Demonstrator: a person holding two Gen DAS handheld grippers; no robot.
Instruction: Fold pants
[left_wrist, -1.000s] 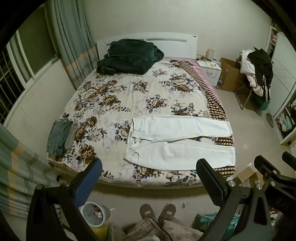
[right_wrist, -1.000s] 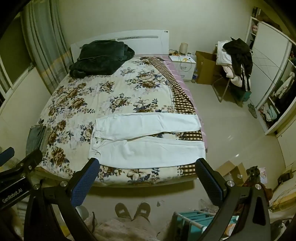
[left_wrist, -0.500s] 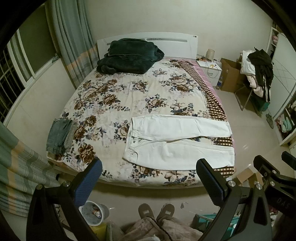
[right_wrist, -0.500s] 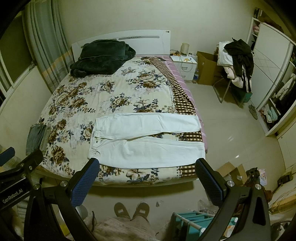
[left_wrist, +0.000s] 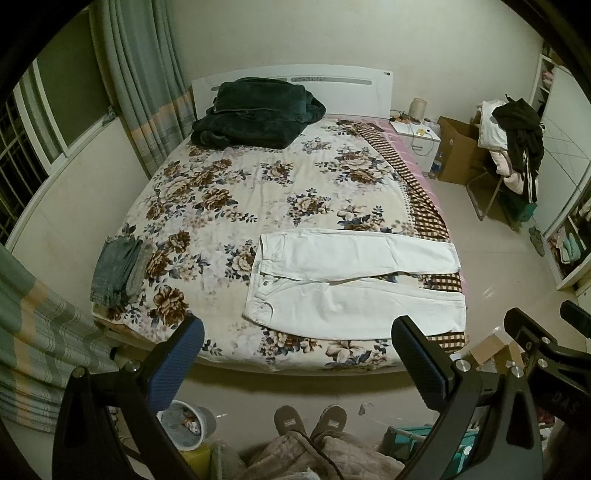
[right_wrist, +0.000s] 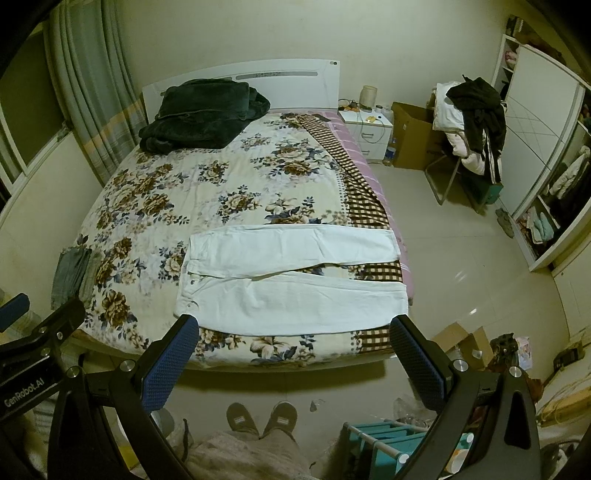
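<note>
Little has moved since the earlier frames: both cameras have drifted only slightly, and the garment lies as it did, so folding has not begun.

Left wrist view: the left gripper (left_wrist: 295, 350) hangs above the floor short of the foot edge of the bed, blue-padded fingers (left_wrist: 177, 363) spread wide and empty. White long-legged cotton pants (left_wrist: 351, 280) lie flat on the floral quilted bedspread (left_wrist: 229, 199) near its foot edge, waistband toward the window side, both legs running toward the right-hand edge, hems at the brown checked border. A folded grey-blue denim garment (left_wrist: 116, 271) sits at the foot-left corner; a dark green plush blanket (left_wrist: 255, 112) is heaped at the headboard. The person's slippered feet (left_wrist: 310, 424) stand below.

Right wrist view: the right gripper (right_wrist: 293, 349) is likewise wide open, holding nothing, its fingers framing the near leg of the pants (right_wrist: 291, 280). Judged from this, the approach is pending; the first fold probably brings one leg over the other.
</note>
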